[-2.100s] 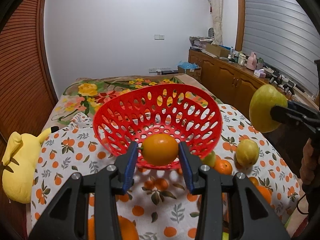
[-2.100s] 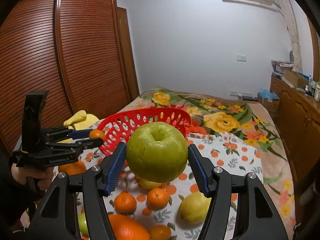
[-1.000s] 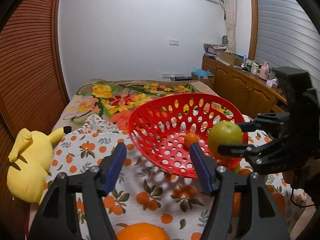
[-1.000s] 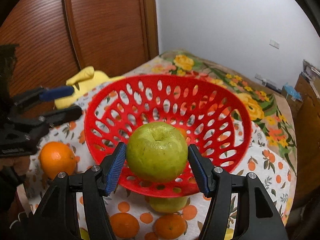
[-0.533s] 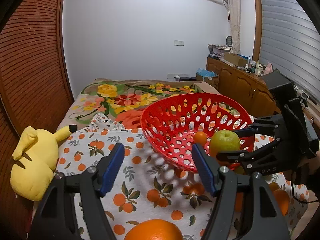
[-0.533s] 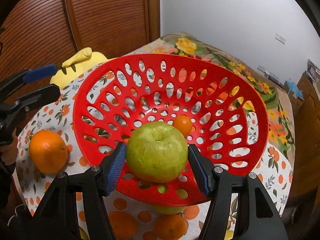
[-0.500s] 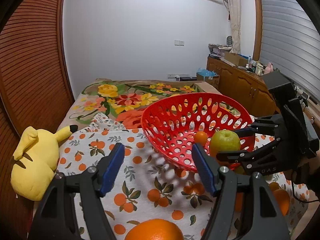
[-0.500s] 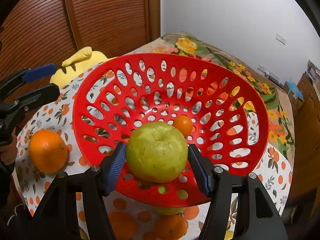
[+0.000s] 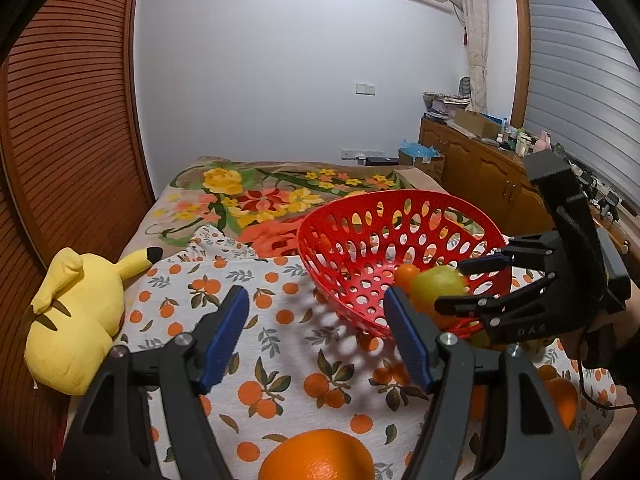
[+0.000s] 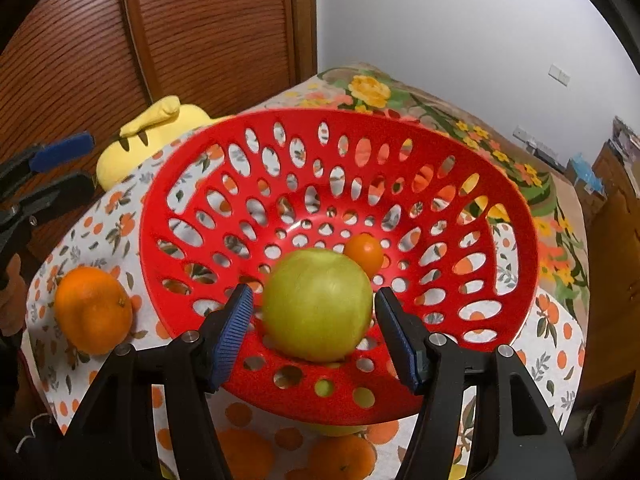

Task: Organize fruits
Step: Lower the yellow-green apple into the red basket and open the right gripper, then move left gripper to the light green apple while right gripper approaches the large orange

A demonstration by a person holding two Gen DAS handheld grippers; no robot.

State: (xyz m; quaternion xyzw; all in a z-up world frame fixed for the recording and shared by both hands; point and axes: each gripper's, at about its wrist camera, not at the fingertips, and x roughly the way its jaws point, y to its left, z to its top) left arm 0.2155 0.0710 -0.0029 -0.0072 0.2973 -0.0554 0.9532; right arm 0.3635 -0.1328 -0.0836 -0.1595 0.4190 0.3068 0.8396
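A red perforated basket sits tilted on the orange-print cloth; it also shows in the left wrist view. A green apple lies in it beside a small orange. My right gripper is open, its pads spread clear of the apple on both sides; it also shows in the left wrist view. My left gripper is open and empty, back from the basket above the cloth. A large orange lies just below it, also seen in the right wrist view.
A yellow plush toy lies at the cloth's left edge. More oranges lie on the cloth in front of the basket. A wooden sliding wardrobe stands left, a wooden cabinet right.
My right gripper has opened and let go of the green apple, which now rests in the basket. My left gripper has drawn back a little from the basket.
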